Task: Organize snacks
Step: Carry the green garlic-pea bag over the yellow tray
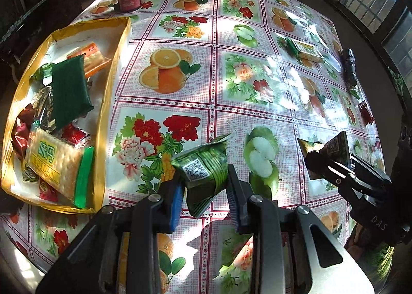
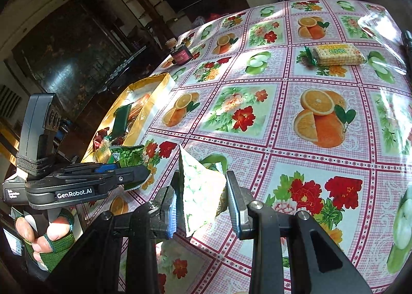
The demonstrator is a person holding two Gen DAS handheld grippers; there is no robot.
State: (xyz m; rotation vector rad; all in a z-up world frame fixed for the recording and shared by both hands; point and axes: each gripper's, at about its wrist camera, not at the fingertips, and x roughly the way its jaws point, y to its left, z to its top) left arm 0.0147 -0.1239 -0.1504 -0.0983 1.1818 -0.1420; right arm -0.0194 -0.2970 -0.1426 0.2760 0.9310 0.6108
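The fingers (image 1: 177,198) of the left gripper (image 1: 206,198) are clamped on a green snack packet (image 1: 203,170), held above the tablecloth (image 1: 231,88) beside the yellow-rimmed box (image 1: 113,88) of snacks. A pale triangular packet (image 2: 198,191) is pinched by the right gripper (image 2: 203,206).

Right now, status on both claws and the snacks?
Left claw shut on green packet. Right claw shut on pale pouch. Yellow box left, path unobstructed.

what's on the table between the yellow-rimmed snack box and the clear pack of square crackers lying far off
Nothing: between the yellow-rimmed snack box and the cracker pack only bare fruit-and-flower tablecloth shows, in both wrist views.
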